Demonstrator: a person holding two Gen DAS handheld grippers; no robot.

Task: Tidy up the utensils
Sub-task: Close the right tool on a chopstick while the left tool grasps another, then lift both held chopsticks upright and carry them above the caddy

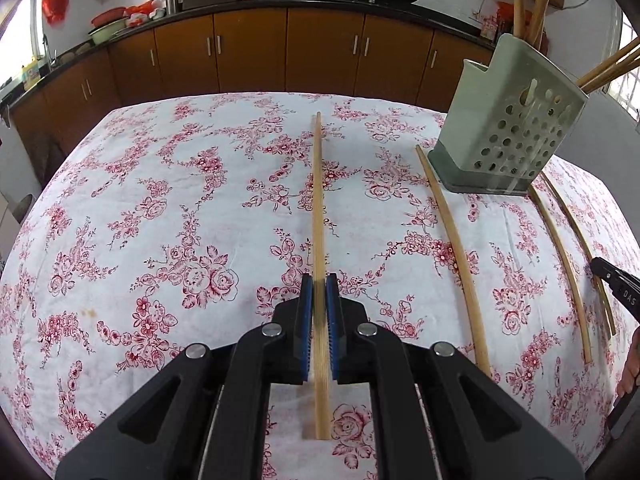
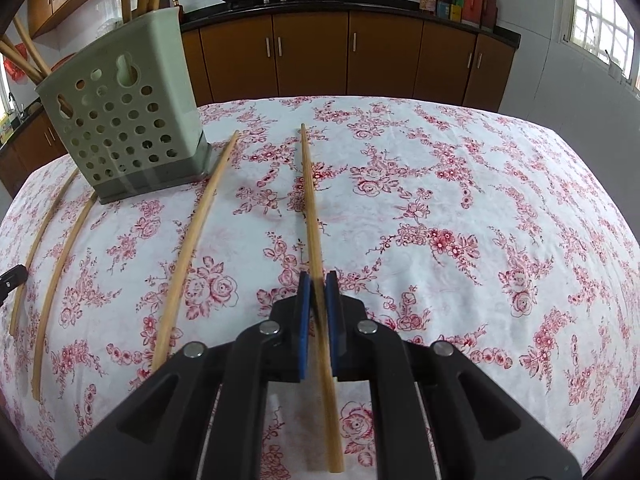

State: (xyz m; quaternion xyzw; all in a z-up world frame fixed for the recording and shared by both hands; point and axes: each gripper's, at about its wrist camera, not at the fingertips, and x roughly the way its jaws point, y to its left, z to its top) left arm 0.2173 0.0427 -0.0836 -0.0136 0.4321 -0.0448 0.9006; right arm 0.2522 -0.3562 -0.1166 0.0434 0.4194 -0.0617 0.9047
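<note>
While chopsticks fill the holder (image 1: 508, 128) (perforated) — both grippers clamp chopsticks.

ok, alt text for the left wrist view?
The left gripper is shut on a chopstick that lies along a floral tablecloth. To the right stands a perforated green holder with chopsticks in it, three loose chopsticks beside it, and the right gripper's tip at the frame edge.

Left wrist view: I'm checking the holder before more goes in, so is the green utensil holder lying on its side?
No, the green utensil holder stands upright on its dark base on the floral tablecloth.
</note>
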